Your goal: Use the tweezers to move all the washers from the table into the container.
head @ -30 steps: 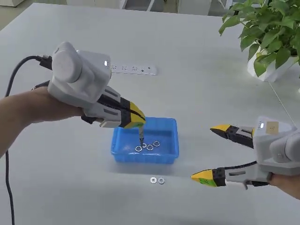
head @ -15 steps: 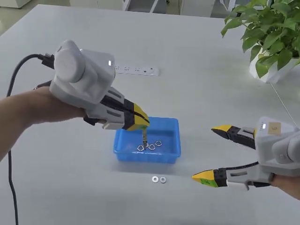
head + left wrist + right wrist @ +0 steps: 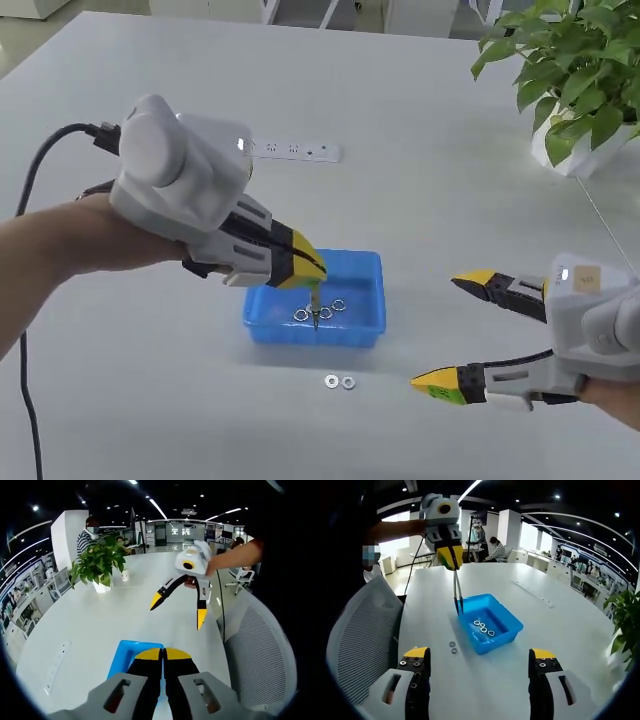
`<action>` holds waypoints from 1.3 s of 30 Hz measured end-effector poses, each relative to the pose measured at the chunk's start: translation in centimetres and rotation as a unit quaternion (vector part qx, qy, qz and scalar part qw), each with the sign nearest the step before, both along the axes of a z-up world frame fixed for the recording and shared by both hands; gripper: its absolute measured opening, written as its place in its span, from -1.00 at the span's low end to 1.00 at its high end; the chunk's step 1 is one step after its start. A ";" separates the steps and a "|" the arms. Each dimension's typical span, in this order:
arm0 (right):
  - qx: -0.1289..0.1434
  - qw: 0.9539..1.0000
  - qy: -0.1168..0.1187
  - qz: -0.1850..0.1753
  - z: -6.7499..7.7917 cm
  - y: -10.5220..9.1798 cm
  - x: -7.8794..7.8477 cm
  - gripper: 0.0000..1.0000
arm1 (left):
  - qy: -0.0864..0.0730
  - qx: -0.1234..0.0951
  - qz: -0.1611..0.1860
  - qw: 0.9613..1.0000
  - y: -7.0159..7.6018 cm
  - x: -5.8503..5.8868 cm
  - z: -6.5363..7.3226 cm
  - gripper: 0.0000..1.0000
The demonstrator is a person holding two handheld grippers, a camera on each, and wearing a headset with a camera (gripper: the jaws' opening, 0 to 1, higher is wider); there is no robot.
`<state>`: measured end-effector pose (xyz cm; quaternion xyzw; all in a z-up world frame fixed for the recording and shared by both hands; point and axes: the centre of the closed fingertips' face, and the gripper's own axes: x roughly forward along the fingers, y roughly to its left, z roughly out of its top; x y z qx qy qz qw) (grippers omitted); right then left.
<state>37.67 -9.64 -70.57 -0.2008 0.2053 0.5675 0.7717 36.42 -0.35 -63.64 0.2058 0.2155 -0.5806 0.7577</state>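
Two washers (image 3: 331, 381) left on the counter (image 3: 450, 200) beside the bin (image 3: 290, 332), about four already in, left claw (image 3: 316, 270) clamped on tweezers (image 3: 315, 300) over it, right claw (image 3: 436, 330) open, empty.

Head cam above, facing down at bench (image 3: 450, 220), L & R gripper cams low, facing each other, all share container (image 3: 262, 310).

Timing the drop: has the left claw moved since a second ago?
Yes: left claw and tweezers have shifted slightly down and right against the blue container, tips nearer its washers.
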 end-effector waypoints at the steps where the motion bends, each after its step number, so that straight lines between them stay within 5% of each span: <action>1: 0.000 1.000 0.000 0.000 0.0 0.0 0.0 0.63 | 0.000 0.000 -0.001 1.000 -0.1 -0.1 0.0 -0.94; 23: -0.003 1.000 0.007 0.000 -0.8 -0.6 -0.5 0.62 | 0.016 -0.001 -0.029 0.999 -1.8 -2.2 -3.0 -0.94; 39: -0.007 1.000 0.016 -0.002 -1.6 -0.9 -1.0 0.61 | 0.023 0.002 -0.051 0.998 -2.9 -2.7 -5.3 -0.94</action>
